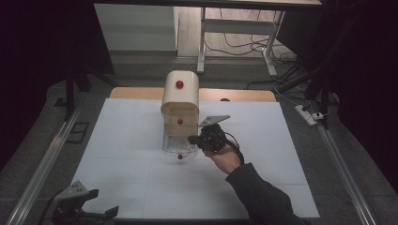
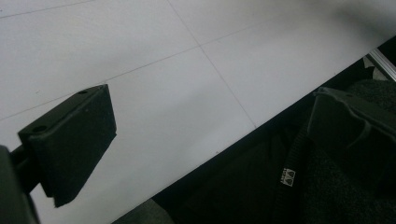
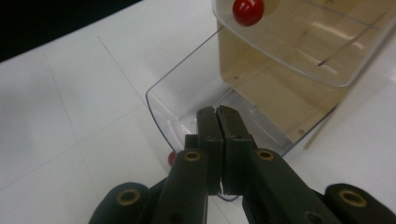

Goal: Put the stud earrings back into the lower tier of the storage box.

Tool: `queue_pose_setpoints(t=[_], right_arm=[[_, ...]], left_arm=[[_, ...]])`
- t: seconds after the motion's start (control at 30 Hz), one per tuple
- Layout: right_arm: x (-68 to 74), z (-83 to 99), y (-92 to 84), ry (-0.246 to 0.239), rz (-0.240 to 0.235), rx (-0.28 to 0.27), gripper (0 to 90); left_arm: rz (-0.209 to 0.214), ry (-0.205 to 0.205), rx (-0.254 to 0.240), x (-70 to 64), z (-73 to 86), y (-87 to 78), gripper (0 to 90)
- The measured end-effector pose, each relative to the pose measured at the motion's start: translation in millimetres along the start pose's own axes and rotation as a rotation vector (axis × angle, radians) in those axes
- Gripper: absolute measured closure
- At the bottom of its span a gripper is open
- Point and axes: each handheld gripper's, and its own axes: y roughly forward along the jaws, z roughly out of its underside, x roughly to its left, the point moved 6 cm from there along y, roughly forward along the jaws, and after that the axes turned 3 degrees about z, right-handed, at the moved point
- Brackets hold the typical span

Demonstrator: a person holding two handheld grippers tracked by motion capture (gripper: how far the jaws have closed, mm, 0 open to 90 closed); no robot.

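A small cream cabinet (image 1: 180, 93) with red knobs stands mid-table. Its clear bottom drawer (image 1: 173, 146) is pulled out toward me, its red knob (image 1: 180, 157) at the front. My right gripper (image 1: 193, 139) is at that drawer's right front corner, held by a hand in a dark sleeve. In the right gripper view the right gripper (image 3: 218, 112) is shut, its tips over the bottom drawer's clear rim (image 3: 159, 109), with nothing seen between the pads. The middle drawer's knob (image 3: 248, 10) sits above. My left gripper (image 1: 104, 201) rests at the table's near left corner; the left gripper (image 2: 210, 140) stands open and holds nothing.
The white table top (image 1: 263, 140) spreads wide around the cabinet. Its near edge (image 2: 205, 165) runs just beside the left gripper, with dark cloth below it. A desk frame and cables (image 1: 244, 47) lie on the floor behind the table.
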Motion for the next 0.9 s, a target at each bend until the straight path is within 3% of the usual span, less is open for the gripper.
queue_pose_setpoints(t=[0.47,0.67,0.77,0.9], right_arm=[[-4.1,12.6,32.8,-0.051,0.046,0.063,87.9],[-6.4,17.2,36.0,-0.052,0.057,0.082,87.4],[-7.7,17.9,36.4,-0.054,0.063,0.083,81.0],[-7.8,17.7,35.9,-0.053,0.063,0.083,79.3]], left_arm=[[-0.001,0.000,-0.001,0.0,0.4,-0.4,1.5],[-0.003,0.000,-0.001,-0.2,0.3,-0.3,1.6],[-0.003,0.000,-0.001,-0.2,0.3,-0.3,1.6],[-0.004,0.002,-0.001,-0.2,0.4,-0.5,1.5]])
